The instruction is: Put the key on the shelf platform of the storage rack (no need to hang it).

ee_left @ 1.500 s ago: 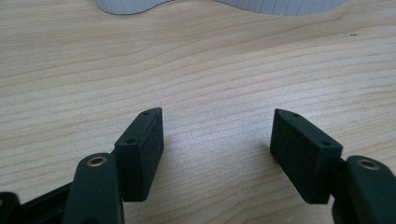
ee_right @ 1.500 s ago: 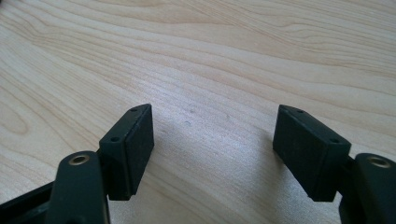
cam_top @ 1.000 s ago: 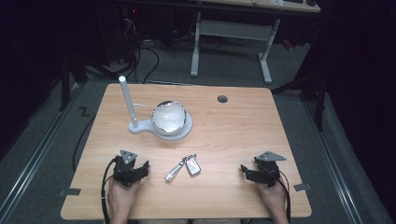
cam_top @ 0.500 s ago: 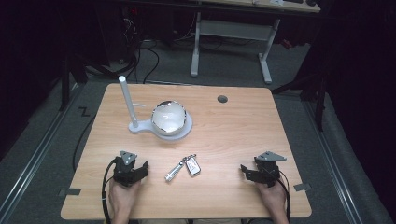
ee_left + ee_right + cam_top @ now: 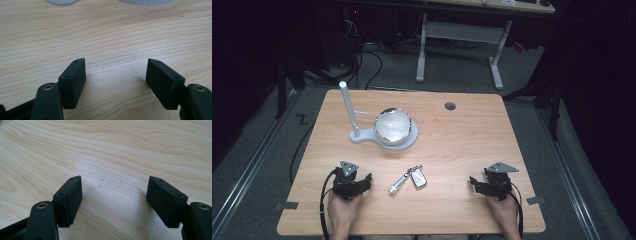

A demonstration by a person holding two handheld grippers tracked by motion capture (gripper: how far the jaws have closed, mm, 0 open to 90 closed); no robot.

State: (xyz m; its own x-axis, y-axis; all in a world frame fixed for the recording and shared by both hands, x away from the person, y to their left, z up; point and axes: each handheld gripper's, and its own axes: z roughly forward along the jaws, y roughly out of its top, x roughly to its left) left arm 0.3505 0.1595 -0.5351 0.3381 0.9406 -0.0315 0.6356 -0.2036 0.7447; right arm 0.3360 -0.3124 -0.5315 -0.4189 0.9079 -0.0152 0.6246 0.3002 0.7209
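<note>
The left gripper is seen at the lower left of the high view, resting on the table with its jaws spread wide; in the left gripper view only bare wood grain lies between its pads, and the jaws have just been flexing slightly, with nothing between them. The right gripper is found at the lower right, likewise spread and holding nothing, as its own pads confirm. The bunch of keys lies flat at the lower centre, between the two grippers and apart from both, so no grasp is judged to have been made. Further up, left of centre, a silver bowl sits on a white stand with an upright post. The work is judged not yet begun; approach, pickup and placement all appear to be outstanding. The links between the keys are too small to be resolved, the bowl's contents cannot be made out, and the stand's base is cut off at the upper edge of the left gripper view.
</note>
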